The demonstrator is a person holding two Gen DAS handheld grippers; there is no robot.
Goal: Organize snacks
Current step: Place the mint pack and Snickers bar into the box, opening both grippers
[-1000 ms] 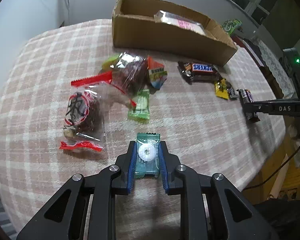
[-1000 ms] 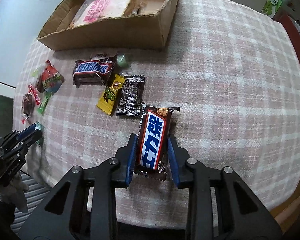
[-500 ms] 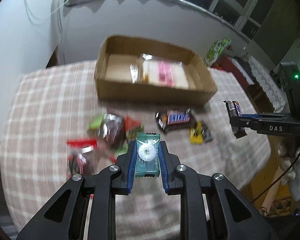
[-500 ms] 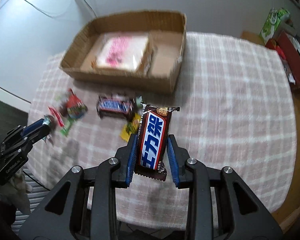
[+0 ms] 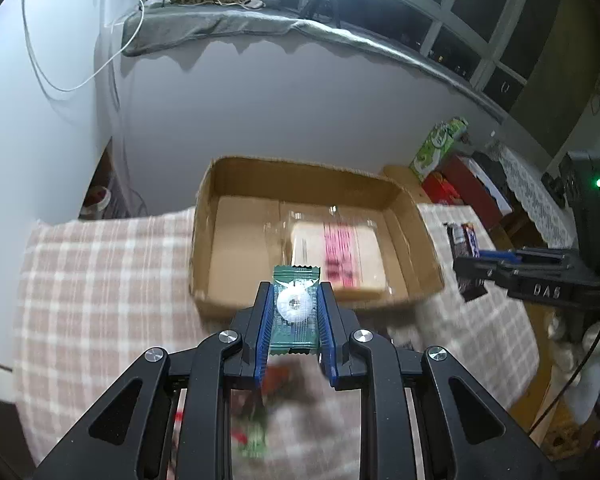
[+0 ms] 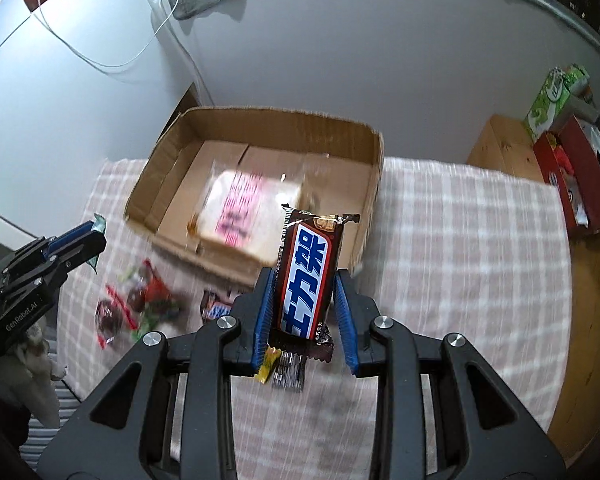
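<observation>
My left gripper [image 5: 294,290] is shut on a small green candy packet [image 5: 294,308] with a white ring sweet inside, held in the air just before the near wall of the cardboard box [image 5: 208,216]. My right gripper [image 6: 303,280] is shut on a brown chocolate bar [image 6: 310,276] with a blue and white label, raised near the box [image 6: 374,160] at its right corner. A clear pack with pink print [image 5: 340,256] lies inside the box. In the right wrist view the left gripper [image 6: 94,236] shows at the left edge, in the left wrist view the right gripper [image 5: 466,268] at the right.
Loose snacks stay on the checked tablecloth [image 6: 460,240]: red-sealed bags [image 6: 116,312], a second chocolate bar [image 6: 216,308], a yellow packet [image 6: 270,364] and a dark one. A green carton [image 6: 556,92] and a red box [image 6: 580,176] stand beyond the table's right side. A grey wall rises behind the box.
Both grippers have risen off the table with their snacks and tilted up toward the box, which now fills the middle of each view. The loose snacks have dropped below the fingers.
</observation>
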